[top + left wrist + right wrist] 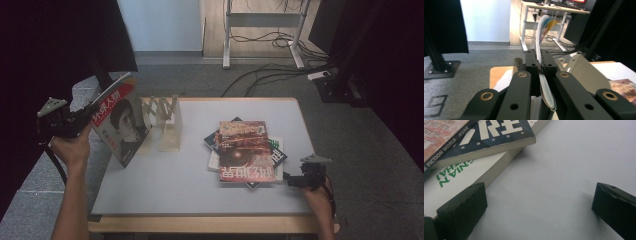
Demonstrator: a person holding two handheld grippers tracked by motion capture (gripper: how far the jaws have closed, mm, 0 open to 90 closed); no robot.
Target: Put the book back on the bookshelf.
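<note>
left gripper [541, 67] clamps magazine [121, 120] | wooden rack [167, 122] empty | right gripper [539, 207] released beside book stack [245, 152]

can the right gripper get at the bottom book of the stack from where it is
Probably yes: the right gripper is open, low on the table beside the stack, and the white bottom book has a bare edge right by one jaw, nothing between.

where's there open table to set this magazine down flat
The widest bare patch is the near part of the table, in front of the wooden rack and left of the book stack. A smaller strip runs behind the stack, toward the far edge. The right side is crowded: stack plus right gripper. The left gripper holds the magazine.
</note>
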